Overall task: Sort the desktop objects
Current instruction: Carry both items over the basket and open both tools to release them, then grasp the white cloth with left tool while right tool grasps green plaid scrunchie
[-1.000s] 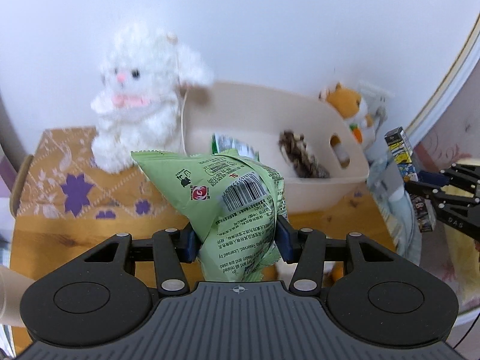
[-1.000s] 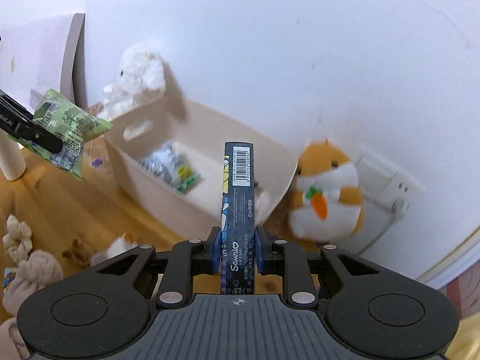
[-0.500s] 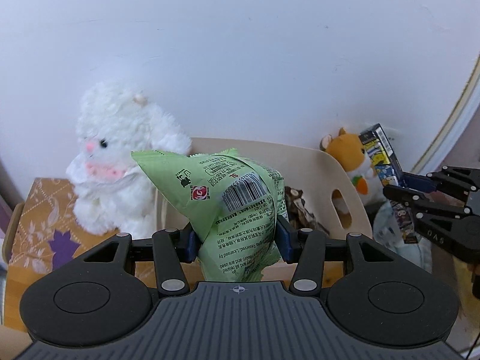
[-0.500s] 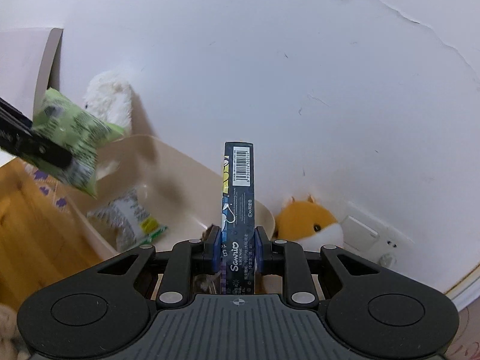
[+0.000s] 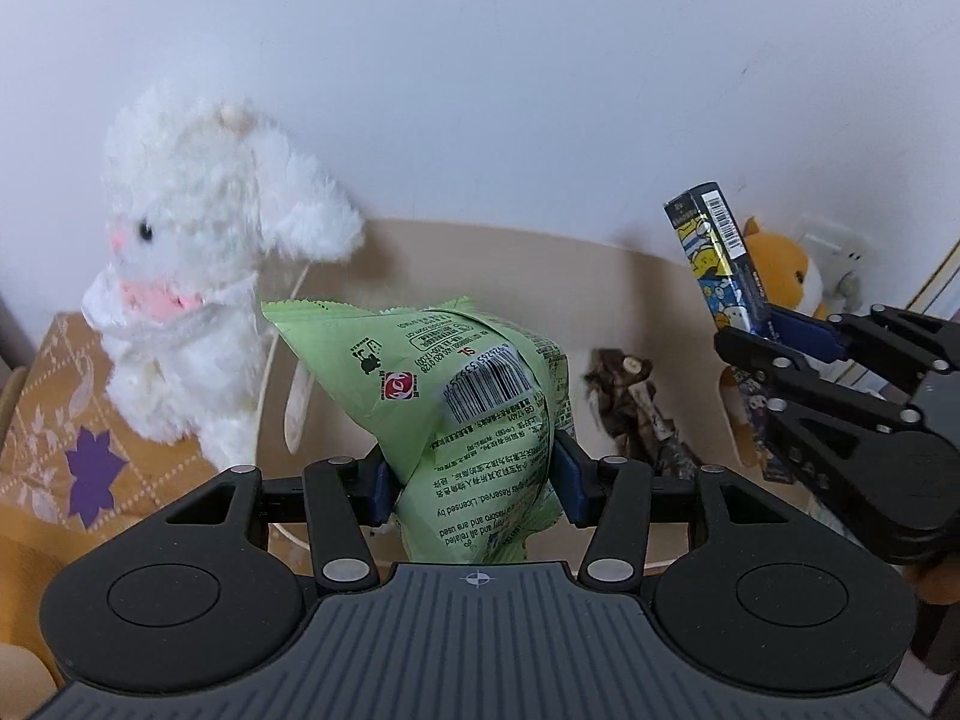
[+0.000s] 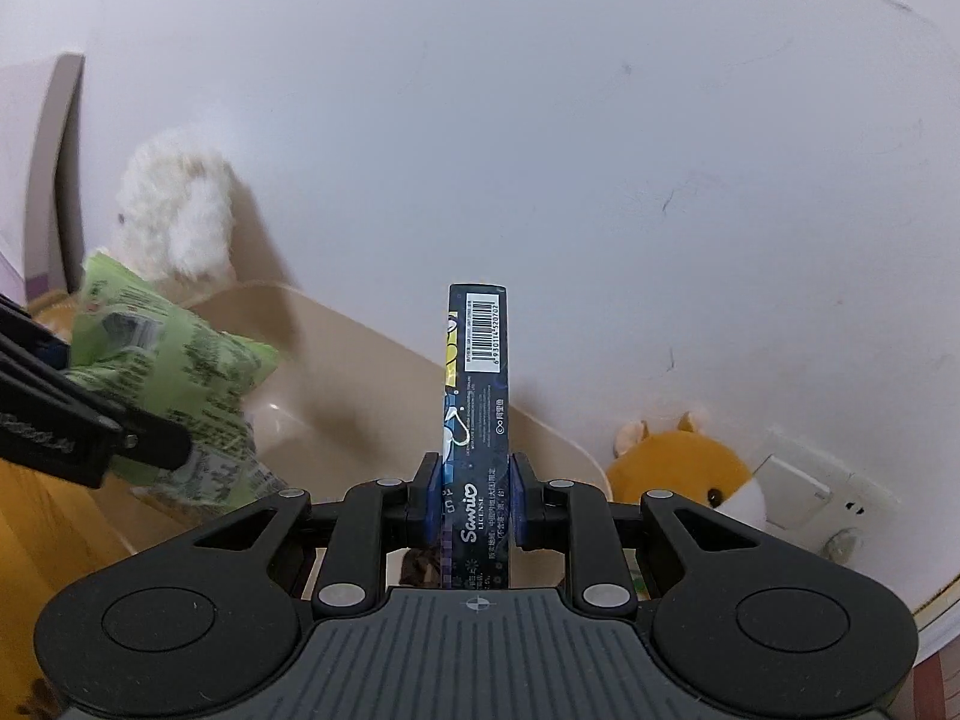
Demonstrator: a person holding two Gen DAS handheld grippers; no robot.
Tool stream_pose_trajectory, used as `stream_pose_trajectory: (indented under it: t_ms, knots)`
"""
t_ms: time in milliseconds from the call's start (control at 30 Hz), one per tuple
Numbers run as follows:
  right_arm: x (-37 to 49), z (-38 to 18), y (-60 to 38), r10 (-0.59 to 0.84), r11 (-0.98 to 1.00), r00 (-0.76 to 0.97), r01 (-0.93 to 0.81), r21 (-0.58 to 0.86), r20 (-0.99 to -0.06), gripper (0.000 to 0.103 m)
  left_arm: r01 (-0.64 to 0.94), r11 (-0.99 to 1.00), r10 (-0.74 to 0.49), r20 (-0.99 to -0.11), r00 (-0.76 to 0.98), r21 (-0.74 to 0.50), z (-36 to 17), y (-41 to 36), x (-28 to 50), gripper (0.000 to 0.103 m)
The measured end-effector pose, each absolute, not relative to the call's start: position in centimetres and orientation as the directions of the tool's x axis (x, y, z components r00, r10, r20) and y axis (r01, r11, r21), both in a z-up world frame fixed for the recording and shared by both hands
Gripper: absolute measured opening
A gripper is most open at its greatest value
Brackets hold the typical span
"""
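Soft, even daylight fills both views, with dim corners and strong fisheye bending at the edges. The white plush rabbit (image 6: 174, 222) is blurred and throws a faint shadow on the wall (image 6: 540, 120).

Dark blue Sanrio box (image 6: 477, 396) gripped upright over a beige bin (image 6: 360, 372)
The box is clamped between the right gripper's (image 6: 476, 495) pads; a green snack bag (image 6: 180, 384) is seen in the left gripper (image 6: 90, 438), with a white plush (image 6: 180, 222) and an orange hamster plush (image 6: 690, 468) against the wall
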State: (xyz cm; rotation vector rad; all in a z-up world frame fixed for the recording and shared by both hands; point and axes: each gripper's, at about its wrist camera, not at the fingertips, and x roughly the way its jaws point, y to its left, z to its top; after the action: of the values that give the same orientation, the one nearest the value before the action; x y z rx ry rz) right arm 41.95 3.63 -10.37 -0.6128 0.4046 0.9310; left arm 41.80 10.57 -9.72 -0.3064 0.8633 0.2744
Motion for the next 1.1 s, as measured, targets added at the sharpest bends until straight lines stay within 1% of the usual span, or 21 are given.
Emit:
stream_pose_trajectory:
  t_ms: [33, 100, 133, 200, 233, 267, 333, 400, 433, 467, 533, 733, 933, 1100]
  knots:
    - [42.2, -10.9, 3.9, 0.606, 0.458, 0.549, -0.833, -0.311, -0.575, 0.021, -0.368, 0.917, 0.111, -0.786, 0.608, -0.155, -9.9, 10.7, 41.9, 0.054]
    - [42.4, -11.6, 4.4, 0.589, 0.459, 0.548, -0.832, -0.312, -0.594, 0.032, -0.354, 0.919, 0.081, -0.791, 0.606, -0.177, -10.1, 10.7, 41.7, 0.063]
    - [42.5, -12.1, 4.7, 0.577, 0.451, 0.548, -0.832, -0.322, -0.606, 0.034, -0.341, 0.923, 0.072, -0.787, 0.612, -0.18, -10.1, 10.5, 41.5, 0.066]
    - [42.5, -12.6, 5.0, 0.561, 0.432, 0.542, -0.836, -0.338, -0.625, 0.044, -0.344, 0.926, 0.1, -0.781, 0.616, -0.153, -9.9, 10.4, 41.3, 0.076]
    - [42.4, -12.7, 5.0, 0.558, 0.429, 0.542, -0.836, -0.341, -0.628, 0.054, -0.349, 0.926, 0.112, -0.78, 0.615, -0.142, -9.8, 10.4, 41.2, 0.077]
    - [42.4, -12.7, 4.8, 0.557, 0.431, 0.542, -0.836, -0.339, -0.629, 0.067, -0.353, 0.925, 0.116, -0.781, 0.614, -0.141, -9.8, 10.5, 41.2, 0.078]
    - [42.2, -12.1, 4.0, 0.566, 0.452, 0.541, -0.835, -0.315, -0.622, 0.077, -0.362, 0.918, 0.101, -0.788, 0.607, -0.161, -9.9, 10.9, 40.9, 0.079]
    - [41.9, -11.5, 3.3, 0.575, 0.467, 0.539, -0.834, -0.294, -0.616, 0.079, -0.371, 0.91, 0.08, -0.798, 0.598, -0.187, -10.0, 11.3, 40.5, 0.08]
    - [41.8, -11.2, 3.0, 0.576, 0.472, 0.539, -0.833, -0.289, -0.615, 0.083, -0.375, 0.906, 0.075, -0.8, 0.596, -0.194, -9.8, 11.3, 40.1, 0.08]
    - [41.6, -10.8, 2.6, 0.578, 0.476, 0.54, -0.832, -0.284, -0.612, 0.091, -0.379, 0.904, 0.074, -0.8, 0.596, -0.199, -9.8, 11.6, 39.8, 0.08]
    - [41.1, -10.2, 1.5, 0.597, 0.482, 0.53, -0.837, -0.259, -0.602, 0.1, -0.382, 0.901, 0.074, -0.794, 0.603, -0.206, -9.6, 11.9, 38.8, 0.08]
    - [39.3, -9.0, -2.5, 0.665, 0.48, 0.505, -0.853, -0.203, -0.55, 0.103, -0.4, 0.885, 0.081, -0.769, 0.634, -0.237, -8.2, 12.5, 35.3, 0.08]
    - [36.1, -9.2, -5.9, 0.627, 0.5, 0.51, -0.843, -0.197, -0.589, 0.103, -0.369, 0.912, 0.1, -0.773, 0.626, -0.181, -8.0, 12.1, 31.0, 0.08]
    - [33.0, -10.3, -8.4, 0.587, 0.514, 0.509, -0.835, -0.195, -0.629, 0.103, -0.348, 0.924, 0.079, -0.809, 0.582, -0.16, -9.5, 12.0, 27.4, 0.08]
